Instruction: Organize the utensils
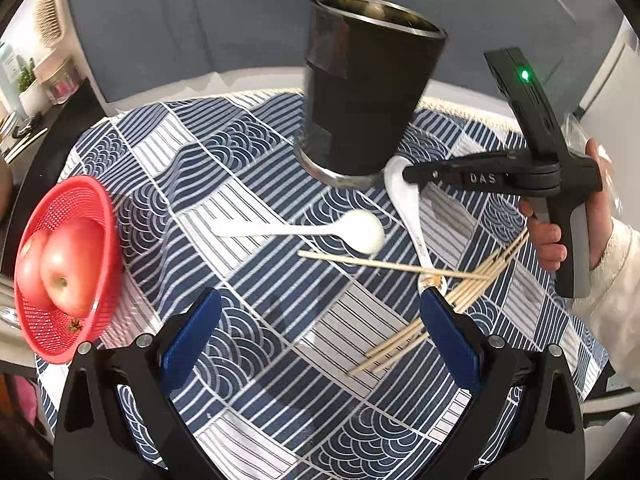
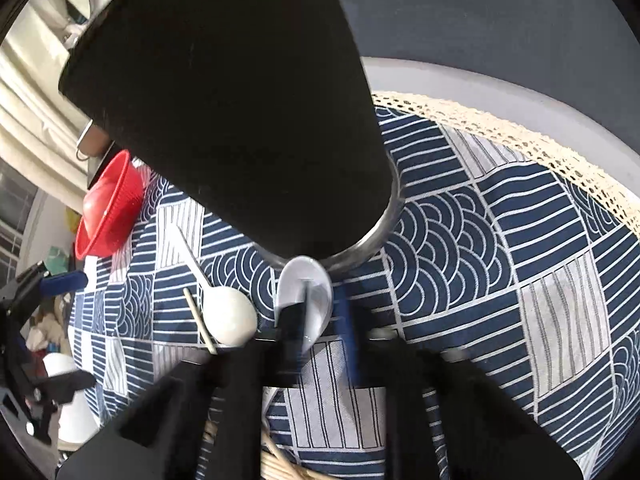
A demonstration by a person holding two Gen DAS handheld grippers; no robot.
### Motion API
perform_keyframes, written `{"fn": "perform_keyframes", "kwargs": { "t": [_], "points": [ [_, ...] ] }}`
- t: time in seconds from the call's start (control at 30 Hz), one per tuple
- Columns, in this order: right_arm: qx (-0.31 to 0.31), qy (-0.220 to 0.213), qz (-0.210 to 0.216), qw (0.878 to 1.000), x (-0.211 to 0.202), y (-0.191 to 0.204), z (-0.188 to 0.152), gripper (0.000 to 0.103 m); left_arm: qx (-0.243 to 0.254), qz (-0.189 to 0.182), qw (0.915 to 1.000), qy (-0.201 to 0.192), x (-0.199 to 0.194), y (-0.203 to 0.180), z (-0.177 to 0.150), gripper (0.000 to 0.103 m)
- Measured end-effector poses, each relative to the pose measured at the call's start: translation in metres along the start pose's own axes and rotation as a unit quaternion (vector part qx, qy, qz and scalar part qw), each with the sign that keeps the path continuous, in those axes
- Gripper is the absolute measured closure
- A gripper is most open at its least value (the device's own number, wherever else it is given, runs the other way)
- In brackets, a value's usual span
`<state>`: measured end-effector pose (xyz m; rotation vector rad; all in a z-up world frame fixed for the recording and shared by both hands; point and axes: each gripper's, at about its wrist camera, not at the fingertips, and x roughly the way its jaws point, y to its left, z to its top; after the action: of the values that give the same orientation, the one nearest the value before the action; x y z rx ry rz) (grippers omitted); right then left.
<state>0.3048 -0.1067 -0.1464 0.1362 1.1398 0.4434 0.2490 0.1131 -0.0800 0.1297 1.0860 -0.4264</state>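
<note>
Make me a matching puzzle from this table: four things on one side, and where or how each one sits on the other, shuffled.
Things:
1. apples
2. black cup
3. chopsticks
4. spoon by the cup

Places:
A. standing on its base on the cloth
B. pinched in the jaws of the right gripper
C. in the red basket
D. lying loose in a bundle

Pairs: 1-C, 2-A, 3-D, 4-B.

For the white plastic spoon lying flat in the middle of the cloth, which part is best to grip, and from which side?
Grip the white plastic spoon at its thin straight handle, coming from above with fingers across it. The handle lies flat on the tablecloth with free space both sides; the round bowl is wide and touches a chopstick.
</note>
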Motion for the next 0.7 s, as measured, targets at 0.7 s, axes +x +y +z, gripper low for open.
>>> {"fn": "perform_keyframes", "kwargs": {
  "t": [0.7],
  "points": [
    [0.031,-0.103,-0.048,0.993,-0.084,-0.013,-0.013,0.099,0.053,-0.075,0.9957,0.011,0.046,-0.068,0.023,0.006]
  ]
}}
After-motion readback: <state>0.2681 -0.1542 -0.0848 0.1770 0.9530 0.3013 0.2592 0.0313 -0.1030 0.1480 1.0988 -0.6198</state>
